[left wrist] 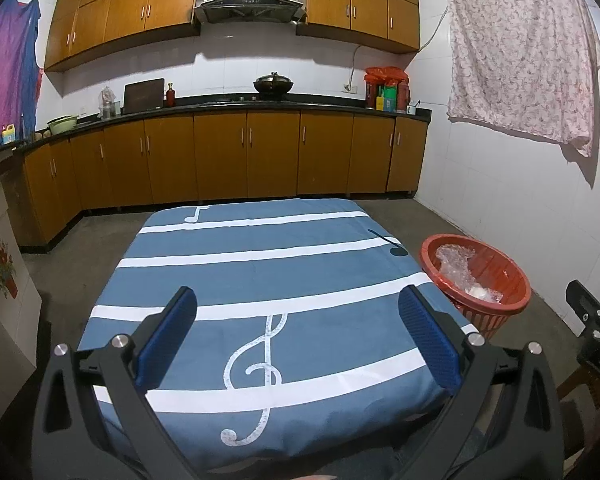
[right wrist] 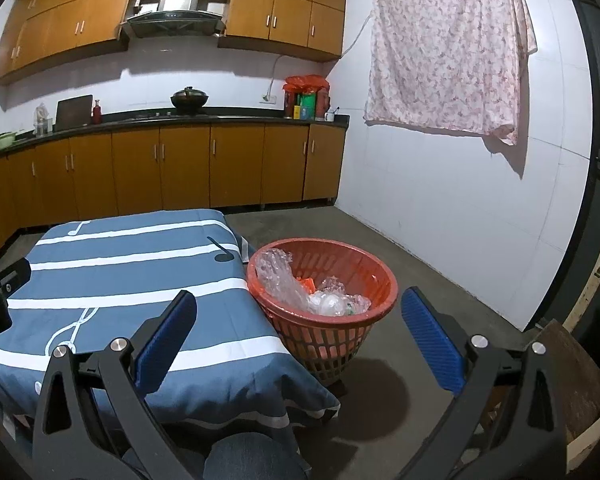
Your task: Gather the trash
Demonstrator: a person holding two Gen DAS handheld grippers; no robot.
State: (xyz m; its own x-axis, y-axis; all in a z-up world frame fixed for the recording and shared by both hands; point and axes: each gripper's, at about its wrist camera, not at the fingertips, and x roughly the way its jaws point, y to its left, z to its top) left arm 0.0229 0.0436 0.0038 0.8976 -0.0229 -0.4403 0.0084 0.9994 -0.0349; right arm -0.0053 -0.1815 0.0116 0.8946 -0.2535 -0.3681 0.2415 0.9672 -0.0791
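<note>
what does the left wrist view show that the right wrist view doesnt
Only the left wrist view shows the purple cloth hanging at the far left and the whole treble clef on the table cover. Only the right wrist view shows the orange scrap deep inside the red basket and the person's knee. Both show the blue striped cover, the basket with clear plastic trash, the cabinets and the pink floral cloth.

Red basket [right wrist: 332, 332]: contents partly hidden. Crumpled clear plastic [right wrist: 278, 280] covers an orange item [right wrist: 306, 285], kind not readable; foot lost in shadow. In the left wrist view the table's right edge hides its near wall.

Blue cloth [left wrist: 260, 280]: conceals the table beneath, near edge cut off by the frame.

Items at the counter's right end [left wrist: 386, 92]: too small to identify.

Right gripper [left wrist: 596, 332]: cut by the picture's right edge.
</note>
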